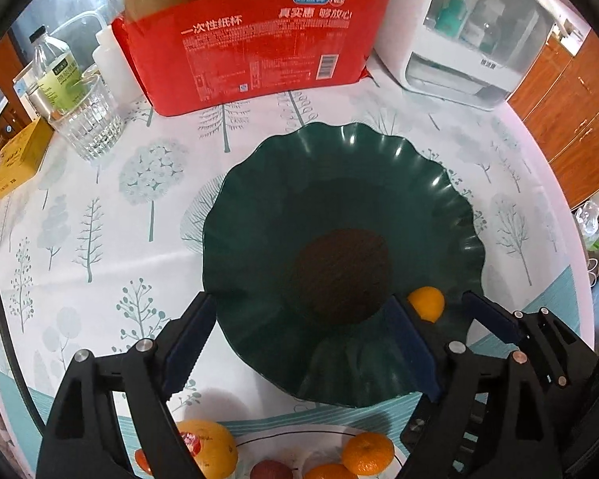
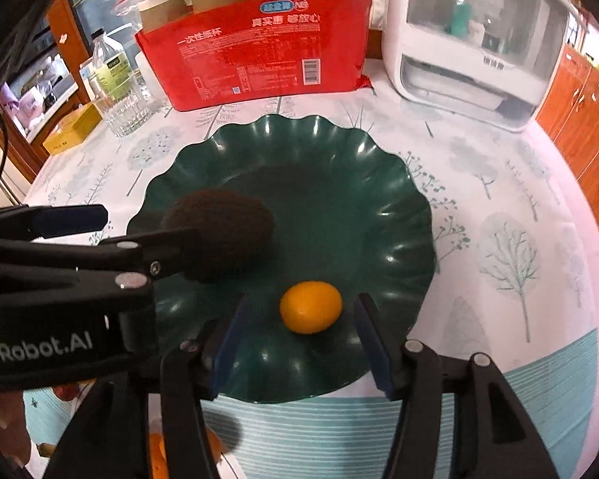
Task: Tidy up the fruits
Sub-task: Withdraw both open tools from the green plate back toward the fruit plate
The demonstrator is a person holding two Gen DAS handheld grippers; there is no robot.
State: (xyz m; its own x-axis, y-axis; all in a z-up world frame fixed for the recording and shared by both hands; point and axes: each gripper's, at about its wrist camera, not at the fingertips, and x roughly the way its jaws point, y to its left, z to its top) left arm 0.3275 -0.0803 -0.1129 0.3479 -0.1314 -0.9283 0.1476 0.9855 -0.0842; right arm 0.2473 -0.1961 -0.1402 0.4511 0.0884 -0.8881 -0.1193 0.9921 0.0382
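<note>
Evidently, two fruits have been set in the green dish [image 2: 379, 183] so that they are gathered in one place. To the left, a dark brown fruit [image 1: 339, 275] lies free between the widely parted left tongs [image 1: 299, 343]. To the right, a small orange fruit [image 2: 310, 306] rests between the half-opened right tongs [image 2: 299, 343], untouched by either pad. More fruit is kept on a white plate [image 1: 323, 431] at the near edge of the worktop [image 1: 100, 219].
</note>
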